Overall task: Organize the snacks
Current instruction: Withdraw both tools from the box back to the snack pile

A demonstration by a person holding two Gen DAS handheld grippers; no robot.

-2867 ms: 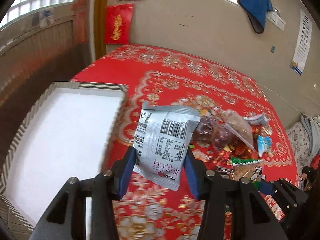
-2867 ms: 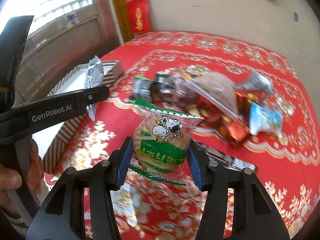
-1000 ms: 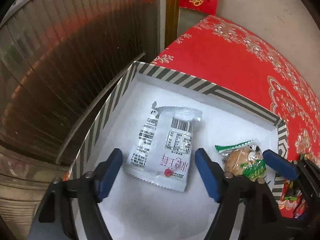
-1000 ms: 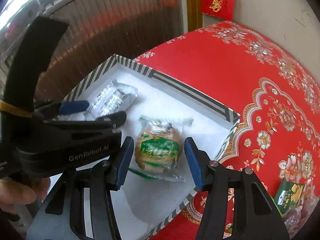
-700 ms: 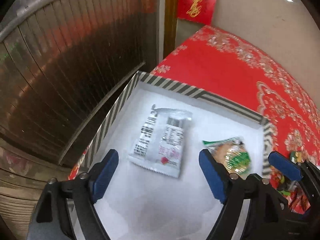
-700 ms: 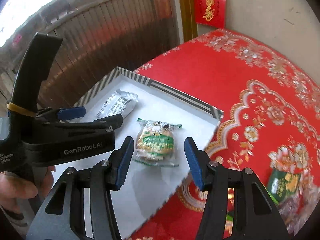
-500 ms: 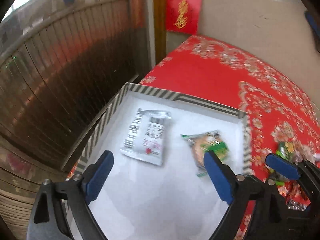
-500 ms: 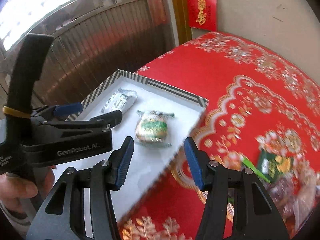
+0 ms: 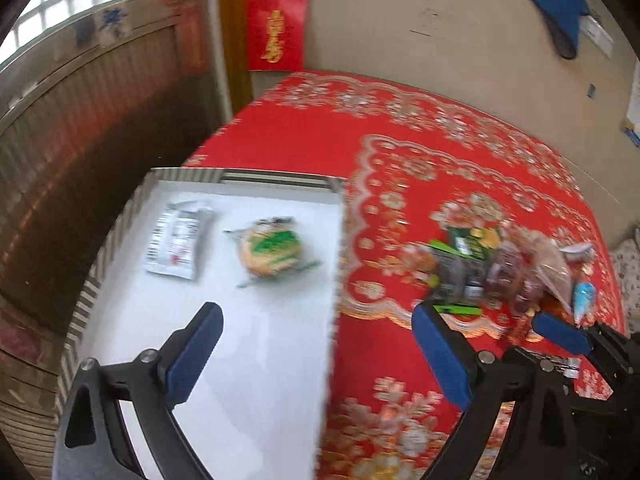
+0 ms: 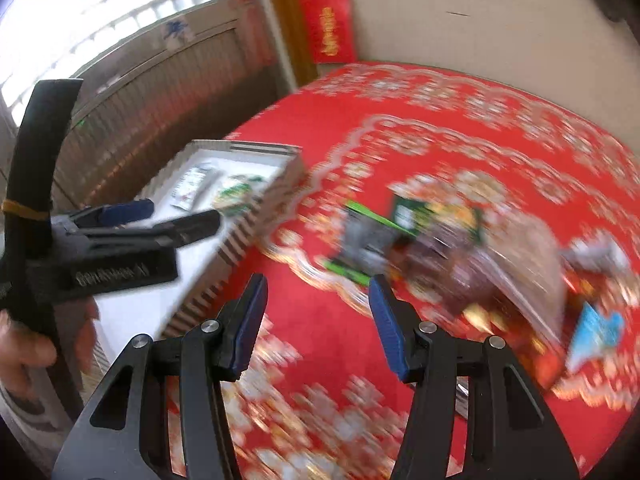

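Snacks split two ways: two already in the striped box (image 9: 280,181), the rest in a pile (image 9: 508,276) on the red floral tablecloth (image 9: 400,140), well apart from the box.

Left wrist view looks into the box: silver packet (image 9: 178,239) lying flat with the barcode side up, green-and-yellow round snack (image 9: 271,249) just beside it, not touching. White box floor otherwise bare under the left gripper (image 9: 316,354). Its jaws are spread wide and opening, nothing between them; one blue pad over the box, the other over the cloth. The right gripper's pad tip shows at the right edge of this view, near the pile.

Right wrist view adds what the left lacks: the person's hand (image 10: 28,344) on the left tool's handle, and the box's striped outer wall. Right gripper (image 10: 316,320) hangs over bare cloth between box and pile, jaws parted and empty. Pile is heavily blurred here; a green-edged pack (image 10: 360,248) and a light blue pack (image 10: 596,334) can be made out, other wrappers not legible.
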